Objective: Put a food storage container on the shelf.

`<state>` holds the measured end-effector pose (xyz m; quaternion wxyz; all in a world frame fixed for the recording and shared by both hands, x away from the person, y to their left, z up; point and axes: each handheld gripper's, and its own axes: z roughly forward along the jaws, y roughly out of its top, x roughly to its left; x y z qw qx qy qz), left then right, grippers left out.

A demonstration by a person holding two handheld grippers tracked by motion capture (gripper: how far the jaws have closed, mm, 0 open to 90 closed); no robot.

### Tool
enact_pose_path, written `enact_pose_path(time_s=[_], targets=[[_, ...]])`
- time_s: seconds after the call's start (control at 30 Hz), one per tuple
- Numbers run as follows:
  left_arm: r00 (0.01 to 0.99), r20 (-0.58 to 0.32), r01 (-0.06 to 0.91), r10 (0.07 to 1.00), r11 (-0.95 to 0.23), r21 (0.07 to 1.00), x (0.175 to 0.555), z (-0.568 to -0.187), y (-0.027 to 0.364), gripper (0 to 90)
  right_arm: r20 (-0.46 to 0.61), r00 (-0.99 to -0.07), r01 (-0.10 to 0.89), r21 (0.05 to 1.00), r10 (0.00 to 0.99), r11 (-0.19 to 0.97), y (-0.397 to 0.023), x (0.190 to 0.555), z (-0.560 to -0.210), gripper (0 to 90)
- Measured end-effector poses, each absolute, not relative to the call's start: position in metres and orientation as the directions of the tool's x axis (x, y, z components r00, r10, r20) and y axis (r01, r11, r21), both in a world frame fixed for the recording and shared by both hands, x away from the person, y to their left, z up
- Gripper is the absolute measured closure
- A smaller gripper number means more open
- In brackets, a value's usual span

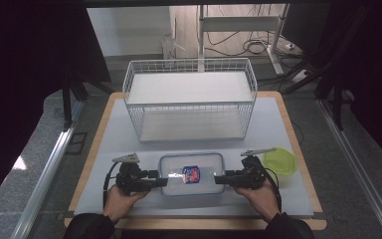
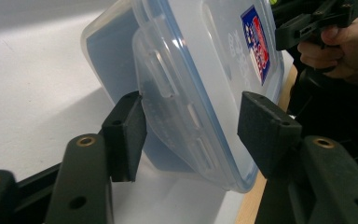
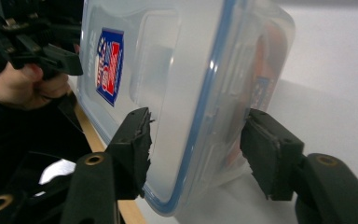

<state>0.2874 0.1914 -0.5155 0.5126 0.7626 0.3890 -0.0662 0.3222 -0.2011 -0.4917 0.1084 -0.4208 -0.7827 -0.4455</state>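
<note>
at the near edge of the table point(image 1: 288, 129), the lidded container point(image 1: 192, 174) is lying flat before the empty wire basket point(image 1: 189, 99), not yet lifted. the left gripper point(image 2: 191, 126) and right gripper point(image 3: 196, 149) are bracketing its two short ends, jaws half open; each is touching with one pad, the other standing apart, so neither grip seems to be clamping.

I see the box point(image 1: 192, 174) at the near middle of the surface point(image 1: 273, 129). The rack point(image 1: 189, 99) stands at its 12 o'clock, the lid point(image 1: 280, 162) at 3. My left gripper point(image 1: 160, 182) sits at its 9, right gripper point(image 1: 220, 179) at 3.
</note>
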Motion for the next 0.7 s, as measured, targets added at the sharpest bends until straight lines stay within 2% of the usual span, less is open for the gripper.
enact_pose_path(time_s=[0.1, 0.43, 0.7], targets=[[0.688, -0.495, 0.653, 0.531, -0.154, 0.741, 0.2883, -0.5138, 0.1934, 48.5, 0.580, -0.608, 0.765, 0.610, 0.542, 0.207, -0.2067, 0.3231, -0.4911, 52.4], [0.657, -0.529, 0.679, 0.537, -0.117, 0.725, 0.2929, -0.5143, 0.1913, 48.6, 0.562, -0.600, 0.765, 0.611, 0.569, 0.203, -0.2052, 0.3205, -0.4902, 51.9], [0.652, -0.508, 0.665, 0.563, -0.102, 0.740, 0.2924, -0.5114, 0.1896, 49.8, 0.522, -0.623, 0.734, 0.646, 0.582, 0.207, -0.2023, 0.3168, -0.4864, 52.5]])
